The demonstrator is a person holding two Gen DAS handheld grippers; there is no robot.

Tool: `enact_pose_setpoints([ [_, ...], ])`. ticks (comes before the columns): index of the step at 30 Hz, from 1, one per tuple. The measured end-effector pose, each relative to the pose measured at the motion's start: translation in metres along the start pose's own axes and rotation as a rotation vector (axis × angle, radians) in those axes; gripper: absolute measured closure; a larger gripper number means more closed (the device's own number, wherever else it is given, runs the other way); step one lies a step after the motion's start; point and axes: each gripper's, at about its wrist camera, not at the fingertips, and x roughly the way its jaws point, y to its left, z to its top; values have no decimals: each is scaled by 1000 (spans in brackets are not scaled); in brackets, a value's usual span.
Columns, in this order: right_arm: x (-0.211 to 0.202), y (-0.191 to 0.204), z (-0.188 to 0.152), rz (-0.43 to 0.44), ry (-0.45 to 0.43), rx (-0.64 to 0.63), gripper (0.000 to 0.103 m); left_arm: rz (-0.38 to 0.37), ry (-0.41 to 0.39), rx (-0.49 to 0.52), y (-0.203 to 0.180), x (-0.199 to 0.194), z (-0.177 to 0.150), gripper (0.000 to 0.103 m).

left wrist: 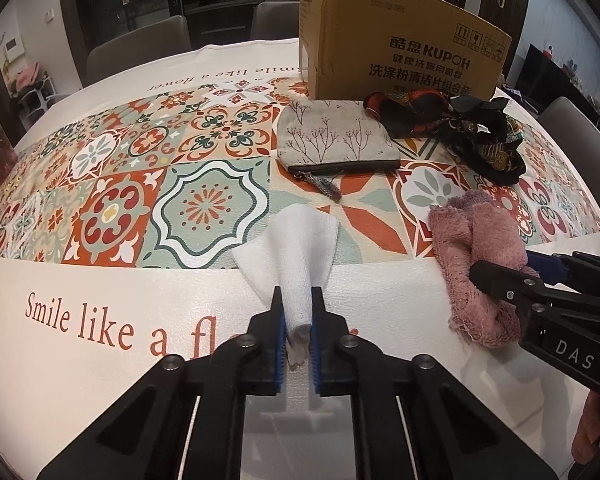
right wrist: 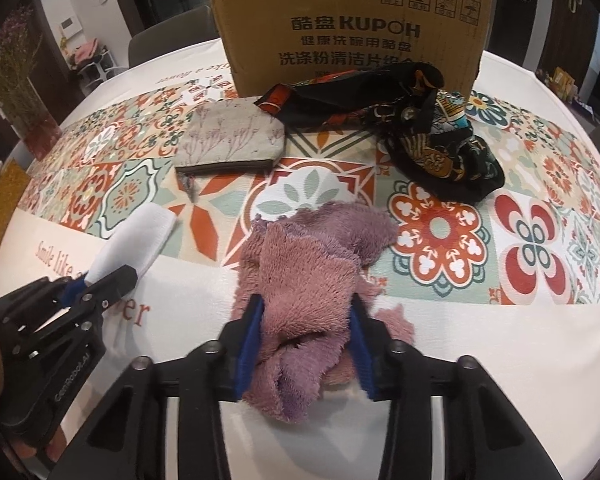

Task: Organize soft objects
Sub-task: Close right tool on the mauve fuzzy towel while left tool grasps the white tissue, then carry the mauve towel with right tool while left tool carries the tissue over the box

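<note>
My left gripper [left wrist: 297,300] is shut on a white gauze cloth [left wrist: 292,248] whose free end fans out on the table; it also shows in the right wrist view [right wrist: 134,240]. My right gripper [right wrist: 306,312] is shut on a fluffy pink towel [right wrist: 312,264] that lies bunched on the table; the towel shows in the left wrist view [left wrist: 480,264]. A grey linen pouch [left wrist: 334,136] with a branch print lies further back [right wrist: 236,136]. A dark patterned scarf [right wrist: 420,128] lies crumpled in front of the cardboard box [right wrist: 352,28].
The cardboard box [left wrist: 392,40] stands upright at the far side of the table. The table has a tiled-pattern cloth [left wrist: 140,184] with white borders and printed text. Grey chairs [left wrist: 140,48] stand beyond the far edge. A vase of dried flowers [right wrist: 24,92] stands at the left.
</note>
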Motion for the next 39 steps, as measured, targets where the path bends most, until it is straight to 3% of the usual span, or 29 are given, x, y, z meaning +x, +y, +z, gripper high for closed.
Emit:
enact_pose_setpoints([
  [4, -5, 1, 0, 28, -1, 6, 76, -13, 2, 0, -2, -5, 0, 94],
  [17, -42, 3, 5, 48, -72, 3, 76, -76, -35, -39, -7, -39, 12, 95],
  [39, -119, 2, 25, 30, -259, 13, 76, -93, -229, -6, -21, -117, 47, 95],
])
